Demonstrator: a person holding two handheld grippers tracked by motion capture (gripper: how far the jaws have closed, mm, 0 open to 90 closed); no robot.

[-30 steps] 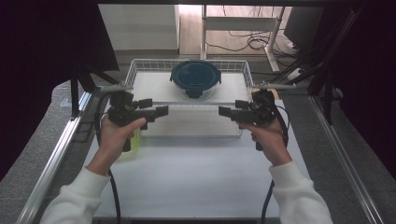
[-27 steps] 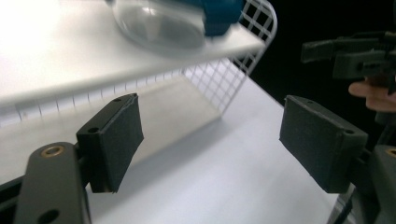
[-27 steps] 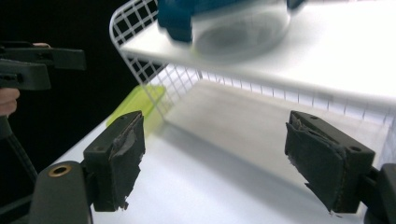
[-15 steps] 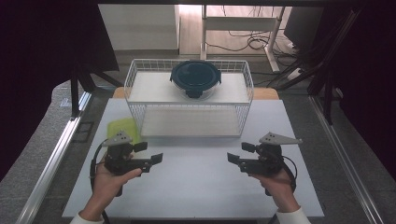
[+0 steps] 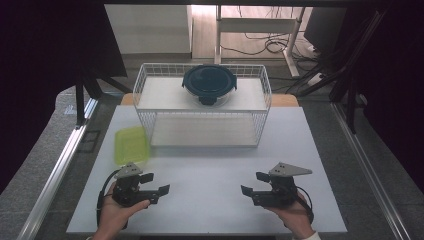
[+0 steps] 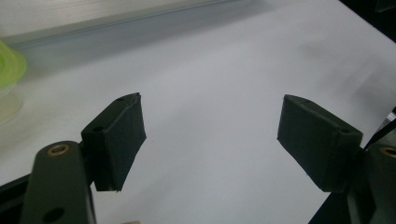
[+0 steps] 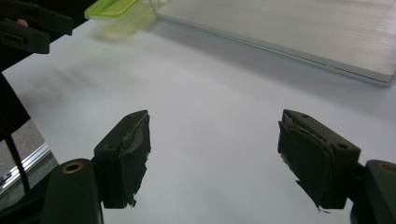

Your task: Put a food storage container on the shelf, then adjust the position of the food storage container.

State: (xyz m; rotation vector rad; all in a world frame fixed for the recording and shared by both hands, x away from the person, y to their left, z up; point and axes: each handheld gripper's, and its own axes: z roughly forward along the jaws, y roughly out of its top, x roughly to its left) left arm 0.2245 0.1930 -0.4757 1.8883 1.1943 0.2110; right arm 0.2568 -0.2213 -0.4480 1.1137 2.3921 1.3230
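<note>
My left gripper [image 5: 156, 183] [image 6: 210, 112] rests low over the white table [image 5: 210, 165] near its front left, jaws open with nothing between them. My right gripper [image 5: 254, 183] [image 7: 215, 121] sits opposite at the front right, also open and empty; its jaws have just been closing a little. The two point toward each other. A round container with a dark blue lid [image 5: 209, 82] stands on the top shelf of a white wire basket [image 5: 145, 82] at the back. A box with a green lid [image 5: 131, 144] [image 7: 121, 11] [image 6: 9, 70] lies left of the basket.
The basket's lower shelf [image 5: 205, 131] [image 7: 303, 32] is bare. Metal rails [image 5: 60, 165] run along both sides of the table, with dark stands and cables behind. In the right gripper view the left gripper [image 7: 28, 28] shows at the upper left.
Both hands have come down from in front of the basket to the table's front edge. The green-lidded box, earlier half hidden by the left hand, is in full view.
</note>
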